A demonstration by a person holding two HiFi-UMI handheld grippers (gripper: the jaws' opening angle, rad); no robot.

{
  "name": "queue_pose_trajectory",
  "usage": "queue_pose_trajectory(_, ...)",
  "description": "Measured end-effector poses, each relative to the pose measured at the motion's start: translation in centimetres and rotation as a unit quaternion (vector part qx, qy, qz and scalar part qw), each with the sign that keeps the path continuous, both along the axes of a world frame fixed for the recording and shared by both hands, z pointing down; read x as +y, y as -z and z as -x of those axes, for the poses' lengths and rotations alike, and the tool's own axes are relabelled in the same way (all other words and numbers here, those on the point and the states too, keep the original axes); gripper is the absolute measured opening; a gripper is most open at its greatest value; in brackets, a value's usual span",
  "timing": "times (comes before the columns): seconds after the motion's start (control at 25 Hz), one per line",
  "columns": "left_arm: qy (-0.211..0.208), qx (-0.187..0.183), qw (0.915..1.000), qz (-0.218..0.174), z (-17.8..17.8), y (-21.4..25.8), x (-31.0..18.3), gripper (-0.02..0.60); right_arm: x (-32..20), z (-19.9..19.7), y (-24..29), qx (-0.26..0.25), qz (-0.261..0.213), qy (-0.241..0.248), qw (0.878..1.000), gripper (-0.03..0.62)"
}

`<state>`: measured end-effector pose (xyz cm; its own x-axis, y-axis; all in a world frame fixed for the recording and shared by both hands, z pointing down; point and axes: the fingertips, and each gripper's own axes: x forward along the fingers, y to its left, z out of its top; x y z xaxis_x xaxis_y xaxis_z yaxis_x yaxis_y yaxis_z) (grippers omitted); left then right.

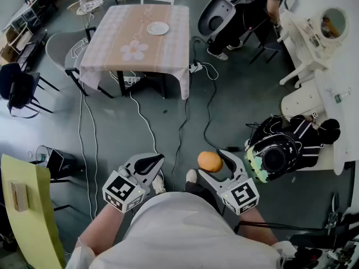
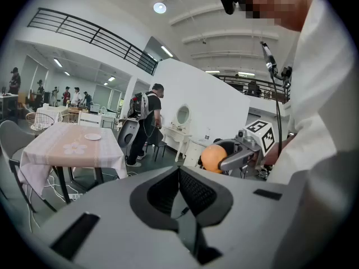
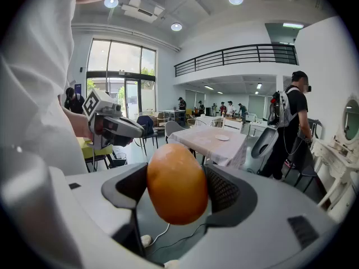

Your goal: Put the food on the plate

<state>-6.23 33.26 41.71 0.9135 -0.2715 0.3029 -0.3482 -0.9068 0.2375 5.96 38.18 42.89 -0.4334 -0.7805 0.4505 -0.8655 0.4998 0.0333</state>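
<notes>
An orange, egg-shaped piece of food (image 1: 210, 161) sits between the jaws of my right gripper (image 1: 213, 164), which is shut on it and held over the grey floor in front of me. It fills the right gripper view, with the food (image 3: 176, 184) pressed by both pads. My left gripper (image 1: 150, 164) hangs beside it, shut and holding nothing; its jaws meet in the left gripper view (image 2: 180, 190). A white plate (image 1: 157, 28) lies on a far table (image 1: 168, 55) with a pink checked cloth; the same plate (image 3: 222, 138) is small and distant ahead.
Cables (image 1: 185, 111) trail across the floor between me and the table. A person in black (image 1: 247, 4) stands by a grey chair at the back right. A black bag (image 1: 291, 144) lies to my right, a yellow chair (image 1: 28, 206) to my left, and white furniture (image 1: 314, 38) lines the right side.
</notes>
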Motion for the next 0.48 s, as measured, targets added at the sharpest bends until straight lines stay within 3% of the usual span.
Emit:
queue_pose_trajectory(0.24, 0.016, 0.019, 0.9997, -0.002, -4.1, 2.1, 1.3, 0.011, 0.2, -3.6, 1.5, 0.002, -0.015, 0.004, 1.000, 0.344)
queue_pose_trajectory(0.48, 0.009, 0.007, 0.9999, -0.002, -8.9, 1.8, 2.1, 0.011, 0.6, -7.8, 1.0, -0.009, -0.015, 0.006, 1.000, 0.344)
